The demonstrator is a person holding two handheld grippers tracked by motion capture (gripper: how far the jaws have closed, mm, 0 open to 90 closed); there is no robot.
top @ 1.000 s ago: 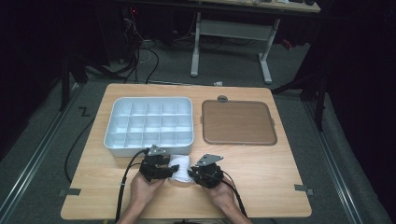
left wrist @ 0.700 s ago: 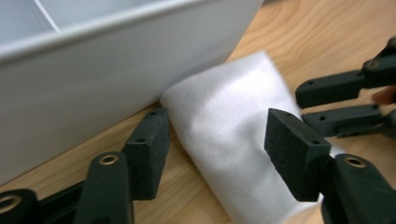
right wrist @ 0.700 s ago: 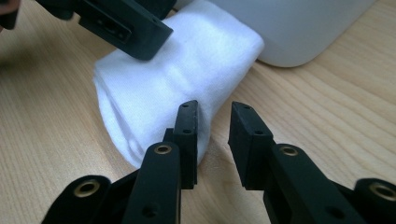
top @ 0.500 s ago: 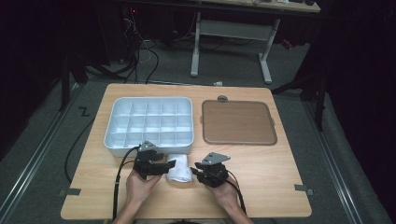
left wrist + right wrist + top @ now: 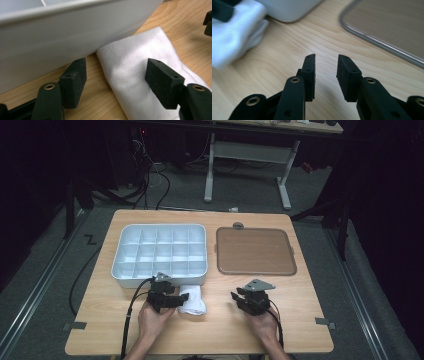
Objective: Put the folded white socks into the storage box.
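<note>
white sock (image 5: 192,299) lies folded on the wooden surface (image 5: 210,335), touching the front wall of the white box with little rooms (image 5: 159,254). on the left, the left hand-held gripper (image 5: 116,75) has just been opening its jaws. they stand wide now, one on each side of the sock, and the pads do not press on it. further right, the right hand-held gripper (image 5: 325,72) has just been opening too. its jaws are a little apart, hold nothing, and sit well away from the sock. farthest right lies the brown tray (image 5: 255,251). to pick up the sock well, i think the left jaws should slide further over the folded part, then squeeze it in the middle so it stays folded.
</note>
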